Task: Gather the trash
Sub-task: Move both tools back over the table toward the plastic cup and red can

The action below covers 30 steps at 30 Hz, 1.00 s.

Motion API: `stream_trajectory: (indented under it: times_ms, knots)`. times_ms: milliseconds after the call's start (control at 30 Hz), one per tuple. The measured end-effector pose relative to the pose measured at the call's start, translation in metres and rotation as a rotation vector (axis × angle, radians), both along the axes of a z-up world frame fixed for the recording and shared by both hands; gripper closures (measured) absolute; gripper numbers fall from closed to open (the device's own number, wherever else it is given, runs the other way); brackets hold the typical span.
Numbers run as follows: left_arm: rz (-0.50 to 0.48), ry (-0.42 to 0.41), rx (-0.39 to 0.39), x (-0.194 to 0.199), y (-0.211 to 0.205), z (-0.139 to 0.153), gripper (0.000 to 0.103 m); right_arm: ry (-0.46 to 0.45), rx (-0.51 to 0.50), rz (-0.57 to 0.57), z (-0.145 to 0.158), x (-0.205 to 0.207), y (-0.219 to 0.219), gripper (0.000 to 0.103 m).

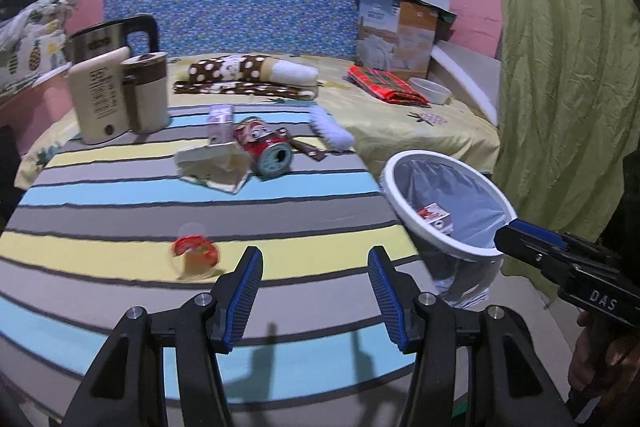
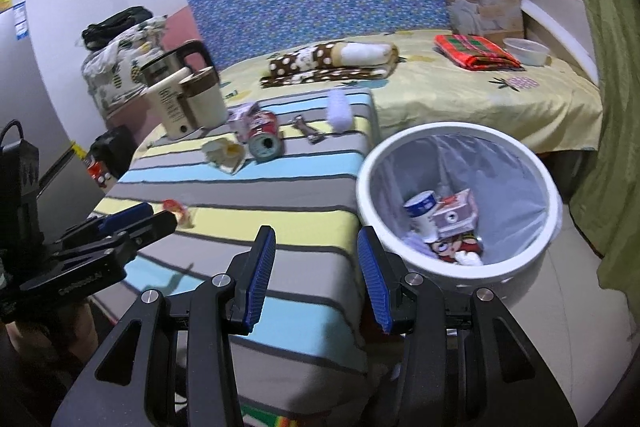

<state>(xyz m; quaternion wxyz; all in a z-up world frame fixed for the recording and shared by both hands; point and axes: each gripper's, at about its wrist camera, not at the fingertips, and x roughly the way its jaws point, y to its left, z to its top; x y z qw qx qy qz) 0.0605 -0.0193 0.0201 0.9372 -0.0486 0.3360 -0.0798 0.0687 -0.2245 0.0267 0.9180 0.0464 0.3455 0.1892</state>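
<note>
A small clear cup with a red lid (image 1: 195, 254) lies on the striped table (image 1: 160, 211), just left of my open, empty left gripper (image 1: 315, 281); it also shows in the right wrist view (image 2: 178, 210). Further back lie a crushed red can (image 1: 266, 147), a crumpled cream wrapper (image 1: 214, 167), a purple carton (image 1: 220, 125) and a brown wrapper (image 1: 308, 149). A white bin with a liner (image 2: 456, 203) stands at the table's right side and holds several pieces of trash. My right gripper (image 2: 316, 279) is open and empty, over the table's near right edge beside the bin.
A cream blender jug (image 1: 120, 95) and a steel kettle (image 1: 108, 35) stand at the table's back left. A white brush (image 1: 332, 129) lies at the back. Behind is a bed with folded cloths, a cardboard box (image 1: 394, 27) and a white bowl. A green curtain (image 1: 560, 67) hangs on the right.
</note>
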Motion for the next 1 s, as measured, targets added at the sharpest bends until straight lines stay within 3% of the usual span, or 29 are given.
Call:
stream_trajectory:
  times_ms: [433,1000]
  knots:
    - [0.112,-0.005,0.018,-0.030,0.029,-0.001,0.049,-0.029,-0.020,0.072,-0.003,-0.012,0.032,0.058]
    - [0.171,0.022,0.000,-0.015,0.057,-0.015,0.049,0.000,-0.044,0.125,-0.012,0.002,0.054,0.058]
